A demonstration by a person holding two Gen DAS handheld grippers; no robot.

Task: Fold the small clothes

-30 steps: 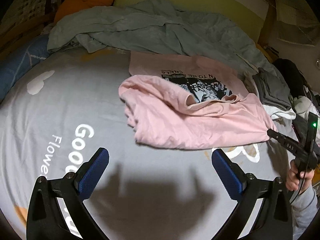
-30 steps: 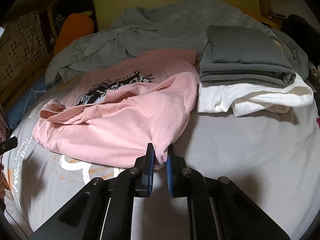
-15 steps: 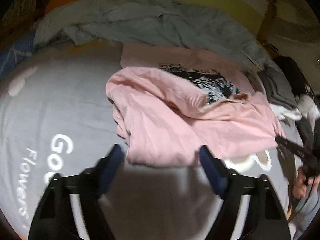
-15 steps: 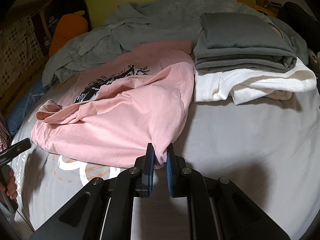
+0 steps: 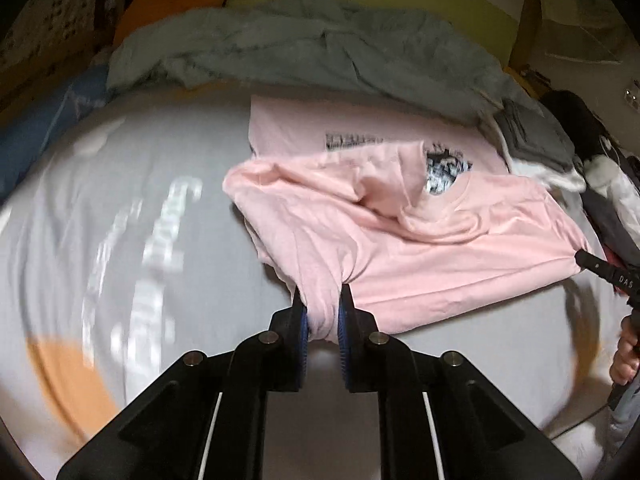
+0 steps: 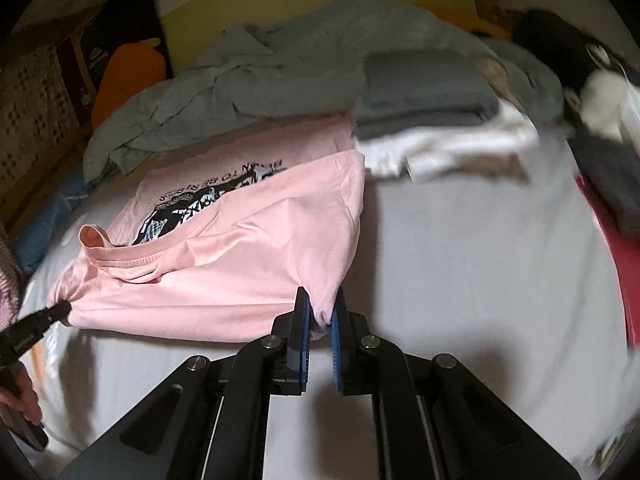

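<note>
Left gripper (image 5: 322,312) is clamped on the pink shirt (image 5: 420,248) at lower centre. Right gripper (image 6: 320,316) is likewise pinched on the shirt's corner.

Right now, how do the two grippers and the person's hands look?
Both the left gripper and the right gripper are matte black, with silver pivot bolts and ribbed blue pads on the fingers. White letters "DAS" mark the right one. A bare hand, a grey sleeve and a thin cable show below it.

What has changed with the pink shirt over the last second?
The left gripper, open a second ago, moved forward and closed on the pink T-shirt's near edge. The right gripper stayed clamped on its corner. The folded grey and white clothes remained stacked.
</note>
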